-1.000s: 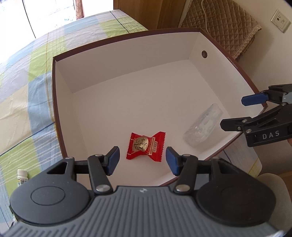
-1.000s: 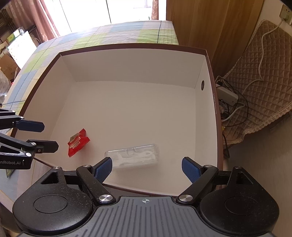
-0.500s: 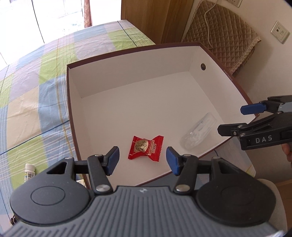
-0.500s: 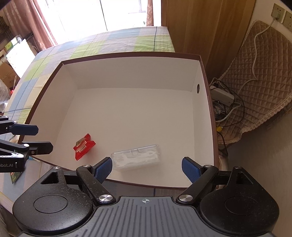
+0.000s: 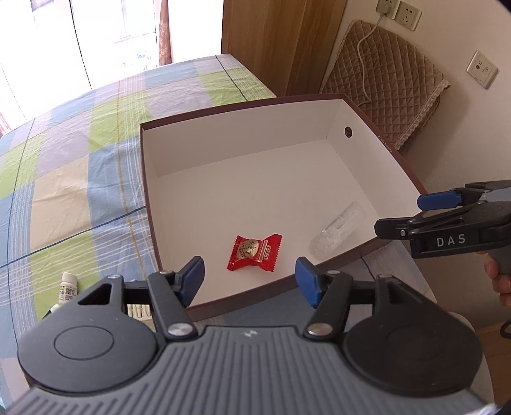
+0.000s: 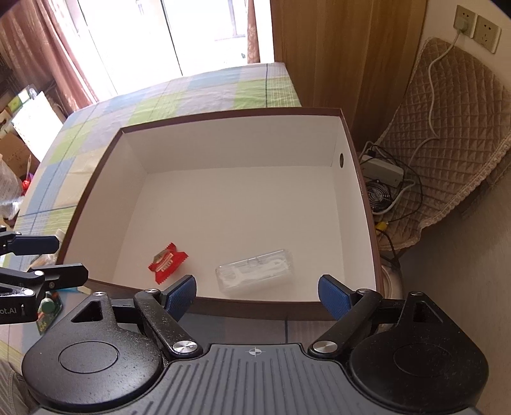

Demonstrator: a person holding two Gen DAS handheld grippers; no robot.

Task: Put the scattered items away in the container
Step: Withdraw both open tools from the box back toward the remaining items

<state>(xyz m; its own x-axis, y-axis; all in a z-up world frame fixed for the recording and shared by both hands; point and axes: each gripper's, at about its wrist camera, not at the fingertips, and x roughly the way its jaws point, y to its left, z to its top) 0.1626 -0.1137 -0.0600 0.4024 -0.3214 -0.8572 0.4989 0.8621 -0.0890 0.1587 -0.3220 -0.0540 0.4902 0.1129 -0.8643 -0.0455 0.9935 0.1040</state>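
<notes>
A brown box (image 5: 242, 105) (image 6: 223, 116) with a white inside stands on the checked tablecloth. On its floor, near the front wall, lie a red candy wrapper (image 5: 254, 253) (image 6: 167, 261) and a clear plastic case (image 5: 338, 230) (image 6: 255, 269). My left gripper (image 5: 250, 281) hangs open above the front rim with nothing between its fingers. Over the same rim my right gripper (image 6: 257, 295) is open and empty too. Each gripper shows in the other's view: the right one (image 5: 405, 214) at the box's right corner, the left one (image 6: 70, 258) at its left corner.
A small white bottle (image 5: 67, 287) stands on the cloth left of the box, with other small items (image 6: 48, 308) near it, partly hidden. Past the table's right edge are a quilted pad (image 6: 447, 143), cables, a power strip (image 6: 381, 172) and wall sockets (image 5: 397, 11).
Both grippers have pulled back and up from the box, so it looks smaller and farther. The candy and the clear case stay on the box floor.
</notes>
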